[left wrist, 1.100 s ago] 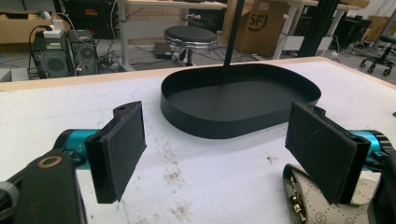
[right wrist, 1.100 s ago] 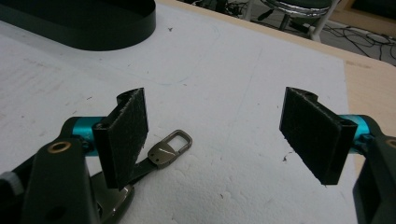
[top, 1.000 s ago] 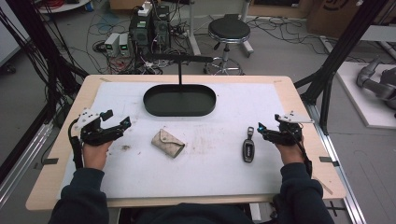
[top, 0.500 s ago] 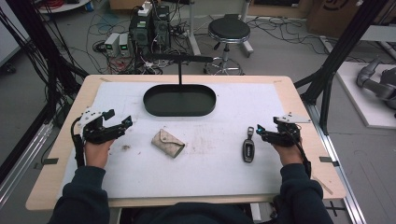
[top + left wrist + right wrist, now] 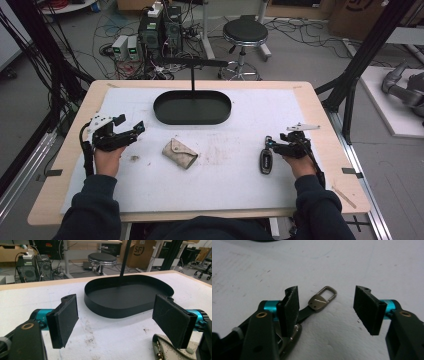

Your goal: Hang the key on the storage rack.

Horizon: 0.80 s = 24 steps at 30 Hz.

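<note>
Black key fob [image 5: 266, 161] with metal clasp [image 5: 322, 299] lay between right gripper [image 5: 325, 308] jaws, apart, just closing; off-centre pinch could skid it. Left gripper [image 5: 120, 320] jaws apart, empty.

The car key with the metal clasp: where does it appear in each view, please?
High view: the car key lies right of centre, at the tips of the right gripper, whose jaws have just been closing, with the key between them.
Right gripper view: bottom centre, its clasp between the jaws.
Left gripper view: this one faces the black tray and the pouch.
Shared landmark: the white mat.
</note>
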Each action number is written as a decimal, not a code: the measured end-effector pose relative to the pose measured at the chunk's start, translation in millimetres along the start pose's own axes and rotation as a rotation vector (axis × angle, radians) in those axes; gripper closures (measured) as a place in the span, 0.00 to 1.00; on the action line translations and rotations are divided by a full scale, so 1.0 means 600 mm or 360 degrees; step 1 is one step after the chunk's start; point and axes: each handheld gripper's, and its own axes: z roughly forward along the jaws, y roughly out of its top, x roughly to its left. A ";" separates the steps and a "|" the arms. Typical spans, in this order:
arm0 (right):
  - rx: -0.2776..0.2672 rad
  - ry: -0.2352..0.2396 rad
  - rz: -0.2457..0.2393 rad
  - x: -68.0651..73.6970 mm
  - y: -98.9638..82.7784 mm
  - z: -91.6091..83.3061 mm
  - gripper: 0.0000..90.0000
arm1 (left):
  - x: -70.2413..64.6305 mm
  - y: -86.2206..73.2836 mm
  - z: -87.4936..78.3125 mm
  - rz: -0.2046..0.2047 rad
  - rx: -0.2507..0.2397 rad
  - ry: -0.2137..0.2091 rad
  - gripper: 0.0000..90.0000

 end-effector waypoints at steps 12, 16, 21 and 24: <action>0.0152 -0.0069 0.0043 0.012 0.010 0.034 0.49 | -0.007 0.000 -0.003 0.0032 0.0028 -0.0029 0.24; 0.0216 -0.0086 0.0029 0.021 0.013 0.049 0.51 | -0.007 -0.001 -0.001 0.0032 0.0040 -0.0037 0.24; 0.0247 -0.0078 -0.0123 0.033 0.027 0.058 0.78 | -0.004 -0.005 0.007 0.0015 0.0060 -0.0051 0.24; 0.0224 -0.0029 -0.0183 0.034 0.029 0.060 0.79 | -0.005 -0.005 0.009 0.0014 0.0065 -0.0055 0.25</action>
